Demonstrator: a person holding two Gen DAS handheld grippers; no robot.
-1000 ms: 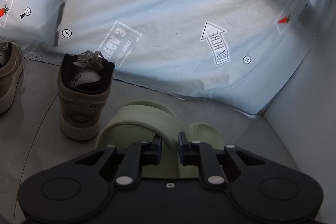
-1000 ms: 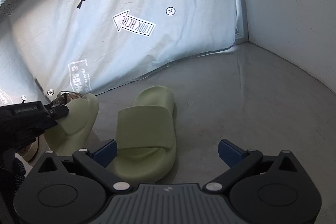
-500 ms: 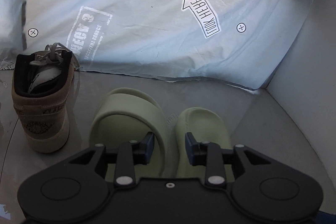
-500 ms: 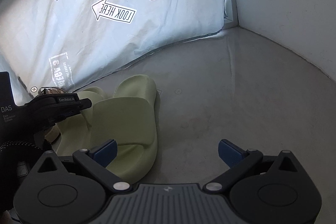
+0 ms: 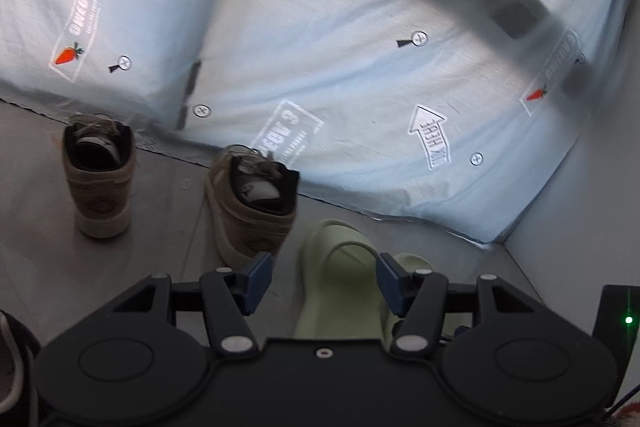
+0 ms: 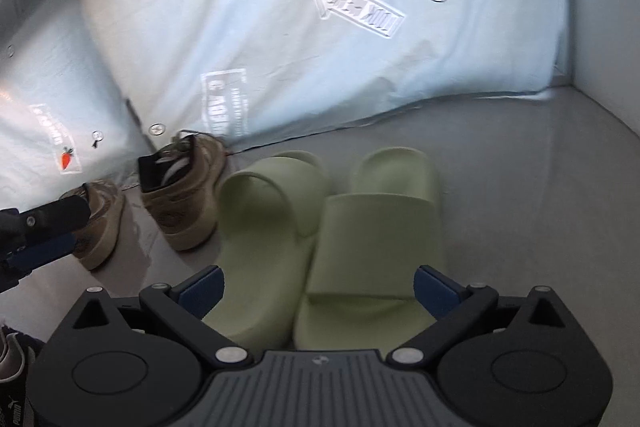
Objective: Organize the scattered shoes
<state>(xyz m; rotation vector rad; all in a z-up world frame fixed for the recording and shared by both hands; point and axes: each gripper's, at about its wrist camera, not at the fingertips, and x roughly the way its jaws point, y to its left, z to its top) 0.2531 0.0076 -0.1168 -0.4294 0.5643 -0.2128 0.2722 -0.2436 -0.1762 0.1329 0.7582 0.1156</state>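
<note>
Two pale green slides lie side by side on the grey floor, toes toward the printed sheet: the left slide (image 6: 264, 227) and the right slide (image 6: 380, 239). In the left wrist view one green slide (image 5: 340, 279) lies between my jaws. Two tan sneakers stand left of them: the near sneaker (image 5: 252, 203) (image 6: 184, 187) and the far sneaker (image 5: 98, 171) (image 6: 96, 223). My left gripper (image 5: 320, 281) is open and empty above the slides' heels. My right gripper (image 6: 318, 287) is open and empty, just behind the slides.
A pale blue printed sheet (image 5: 320, 67) hangs behind the shoes. A white wall (image 6: 608, 7) closes the right side. A dark sneaker (image 6: 12, 367) shows at the lower left edge. The left gripper's arm (image 6: 40, 227) reaches in from the left.
My left gripper opened and let go of the green slide, then drew back and up. My right gripper swung left, so both slides now lie before it.
</note>
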